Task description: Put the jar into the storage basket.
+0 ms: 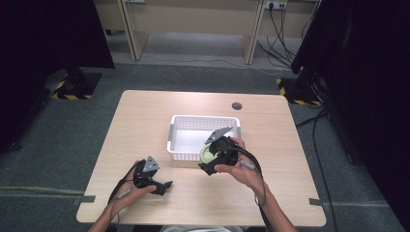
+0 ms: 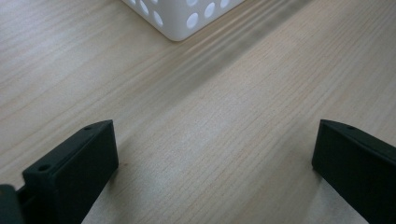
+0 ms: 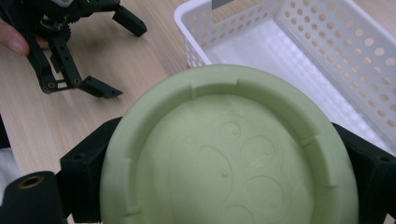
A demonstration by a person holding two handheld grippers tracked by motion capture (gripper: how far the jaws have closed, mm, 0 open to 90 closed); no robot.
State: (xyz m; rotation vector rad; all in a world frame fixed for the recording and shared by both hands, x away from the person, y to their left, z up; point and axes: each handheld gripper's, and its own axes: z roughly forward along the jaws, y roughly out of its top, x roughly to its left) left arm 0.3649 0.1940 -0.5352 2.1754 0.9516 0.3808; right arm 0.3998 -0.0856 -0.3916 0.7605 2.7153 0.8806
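**A:** What is the step in hand?

**B:** As I judge it, putting the pale green plastic dish [image 3: 224,154] into the white perforated basket [image 1: 180,126]. The right gripper [image 1: 215,157] has its jaws clamped on the dish's rim from either side, underside toward its camera, and holds it just above the basket's near edge, at the near right corner.

**A:** How should that go well?

**B:** Carry it forward until the whole dish is over the bare basket floor, clear of the near wall, then lower it before spreading the jaws. The dish is wide against the basket's short side, so I'd level it first; tipped as it is, an edge could catch on the rim. Let go low, so it doesn't bounce or roll.

**A:** And the other hand?

**B:** The left gripper [image 1: 155,182] rests low over the wooden table [image 1: 145,116], left of the basket and well apart from the dish. Its jaws stand wide apart with nothing between them. It could steady the basket's near left corner if the basket slides, though I can't tell how light it is.

**A:** Counts?

**B:** One dish, one basket, two grippers, one table. Inside the basket I see nothing else. One small round grommet hole [image 1: 236,105] sits in the tabletop behind the basket.
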